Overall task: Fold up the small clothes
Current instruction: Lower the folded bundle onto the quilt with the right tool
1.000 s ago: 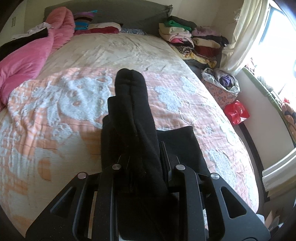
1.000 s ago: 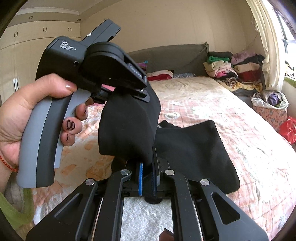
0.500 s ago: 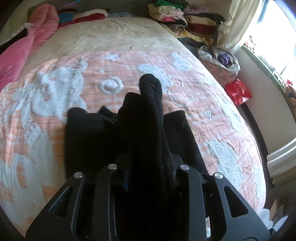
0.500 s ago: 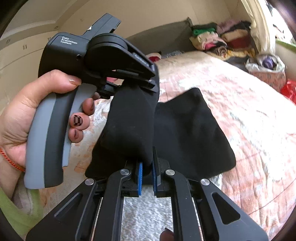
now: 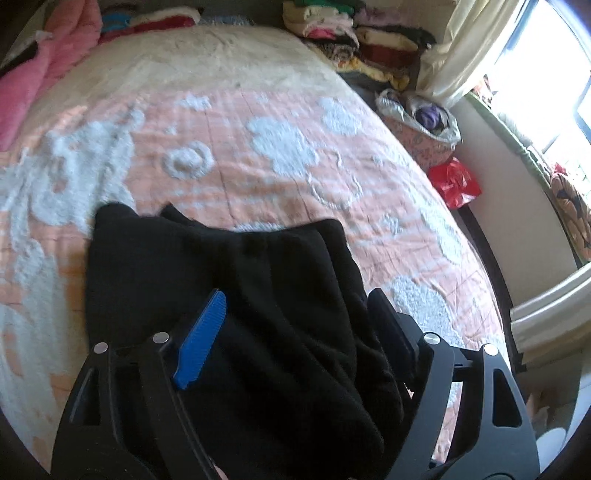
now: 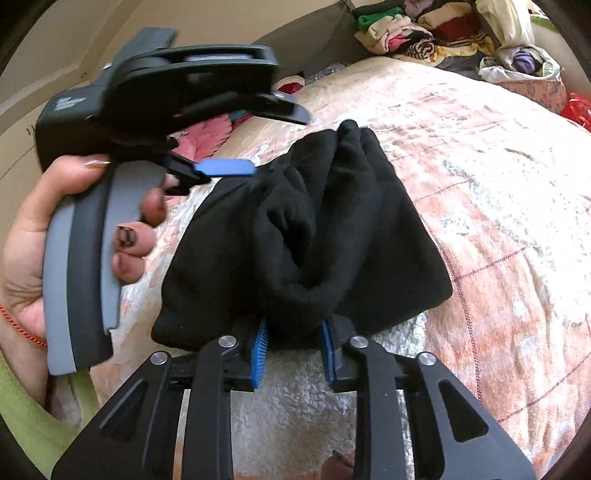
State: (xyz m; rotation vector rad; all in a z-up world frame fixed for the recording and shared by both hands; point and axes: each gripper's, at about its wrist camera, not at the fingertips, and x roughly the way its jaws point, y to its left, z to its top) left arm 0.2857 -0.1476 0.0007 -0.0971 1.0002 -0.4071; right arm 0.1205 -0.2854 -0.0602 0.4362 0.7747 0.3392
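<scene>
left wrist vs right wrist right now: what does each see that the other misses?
Left wrist only: the bright window and a pink blanket at the far left of the bed.
Right wrist only: the person's left hand gripping the left tongs, seen from outside with their fingers spread, and a green sleeve.
Both: the black garment bunched on the peach quilt, the clothes pile at the headboard, and the red bag beside the bed. The right tongs are partly open around a fold.

Between blue-padded black fingers [image 5: 201, 343] lies a plain black garment [image 5: 258, 314]; beyond them, an orange-pink bedspread [image 5: 258, 122] patterned with white.
</scene>
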